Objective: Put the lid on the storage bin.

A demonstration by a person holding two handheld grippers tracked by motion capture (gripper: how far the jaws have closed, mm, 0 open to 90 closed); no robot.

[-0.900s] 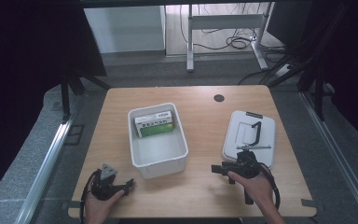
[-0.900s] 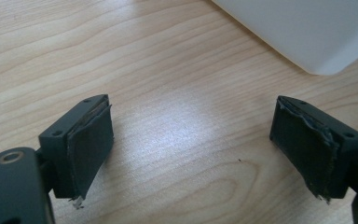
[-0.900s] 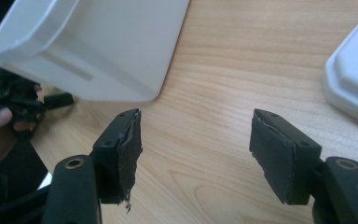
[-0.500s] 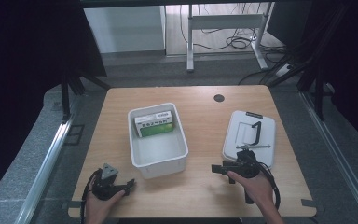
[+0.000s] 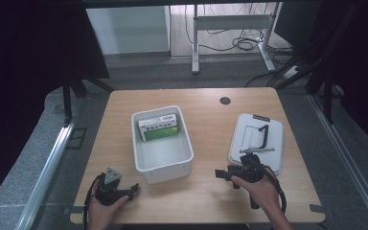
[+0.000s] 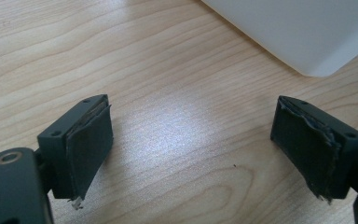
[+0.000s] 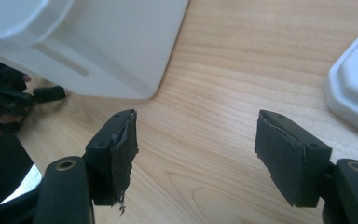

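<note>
1. High view: a white bin (image 5: 163, 160) sits mid-table with a green box (image 5: 159, 129) lying against its far wall; the rest of its floor is bare.
2. A grey lid (image 5: 249, 143) lies flat to the right, a black clamp (image 5: 258, 136) on top.
3. Left gripper (image 5: 133, 189) rests near the table's (image 5: 201, 120) front edge, just left of the bin's near corner, jaws spread wide around nothing.
4. Right gripper (image 5: 223, 175) sits between bin and lid, at the lid's near corner, jaws likewise released and empty.
5. Bare wood lies between the grippers, and more beyond the bin.
</note>
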